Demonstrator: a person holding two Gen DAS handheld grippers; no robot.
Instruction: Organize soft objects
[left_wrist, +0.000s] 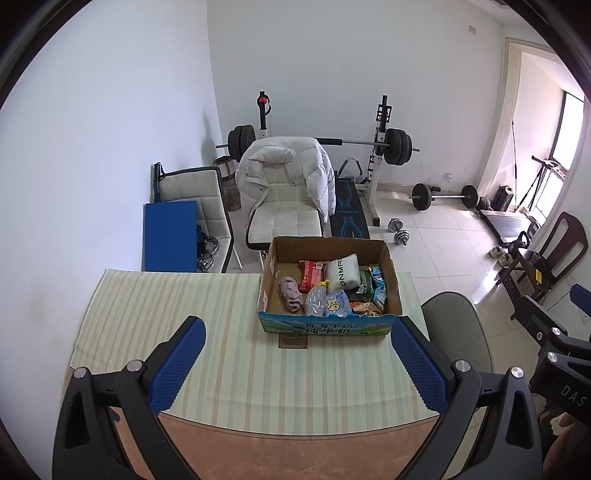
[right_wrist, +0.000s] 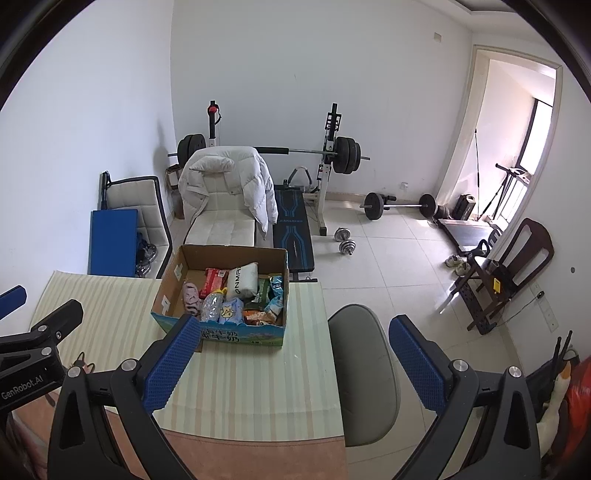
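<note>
The left gripper (left_wrist: 297, 363) hangs above the near part of the table with its blue-padded jaws spread wide and nothing between them. The right gripper (right_wrist: 291, 363) is likewise wide open and empty, held over the table's right edge, one finger above the cloth and the other above a grey chair seat (right_wrist: 364, 373).

The soft objects lie in an open cardboard box (left_wrist: 328, 326) at the far right corner of the table, on a striped cloth (left_wrist: 184, 317). Inside, a pink bundled cloth (left_wrist: 290, 295) sits toward the left wall, a white pouch with dark lettering (left_wrist: 341, 273) leans at the back, and a crumpled clear plastic bottle (left_wrist: 316, 301), a pale blue packet (left_wrist: 338, 304) and other snack packs crowd the right half.

Beyond the table's far edge stands a white chair draped with a white puffer jacket (left_wrist: 284, 162), with a barbell rack (left_wrist: 380, 147) behind.
</note>
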